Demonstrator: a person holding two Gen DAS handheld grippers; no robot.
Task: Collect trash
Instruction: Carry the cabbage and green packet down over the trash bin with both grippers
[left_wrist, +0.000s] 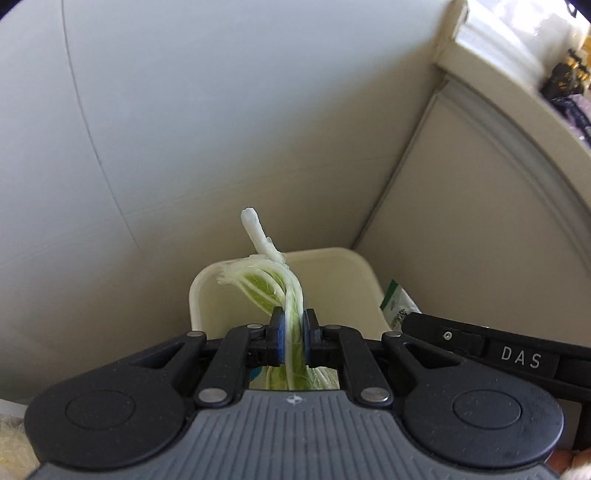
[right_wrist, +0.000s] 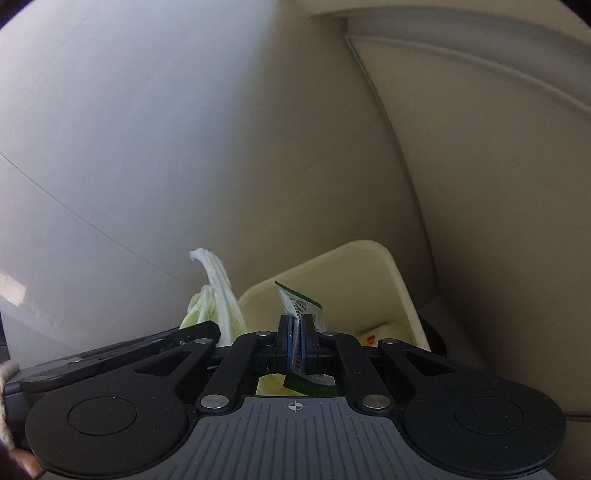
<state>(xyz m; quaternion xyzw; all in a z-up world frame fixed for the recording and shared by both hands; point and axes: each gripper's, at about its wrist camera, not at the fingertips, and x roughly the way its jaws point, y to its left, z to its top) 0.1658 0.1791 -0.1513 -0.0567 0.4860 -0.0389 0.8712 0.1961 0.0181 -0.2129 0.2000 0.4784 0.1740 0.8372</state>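
Left wrist view. Item: cabbage leaf (left_wrist: 291, 295), pale white ribs fading to yellow-green blade, the torn stem end curling up and away from the camera. The left tongs (left_wrist: 294, 338) are pinching it across the ribs, the blue pads pressing on both sides; the leafy end is hanging down behind them, out of clear sight. It is hovering over the near rim of a cream bin (left_wrist: 354, 266) standing in a corner between pale walls. Handling, as judged: light, limp at the blade, stiffer and a little slick along the ribs, so the rib bundle is looking like the surest place to hold; the blade would likely tear or slip. The right tongs' arm is crossing the lower right edge, with a green-and-white wrapper (left_wrist: 397, 304) showing beside it.

Right wrist view. Item: wrapper (right_wrist: 301, 304), thin printed film, white with a green border and small dark print, creased. The right tongs (right_wrist: 295, 345) are gripping it edge-on between nearly closed pads, one corner sticking up, another hanging below. It is sitting over the bin's (right_wrist: 391, 266) open mouth; something yellow is lying inside, too small to name. Handling, as judged: almost weightless, slippery, crushable. The leaf (right_wrist: 216, 295) is showing at left.
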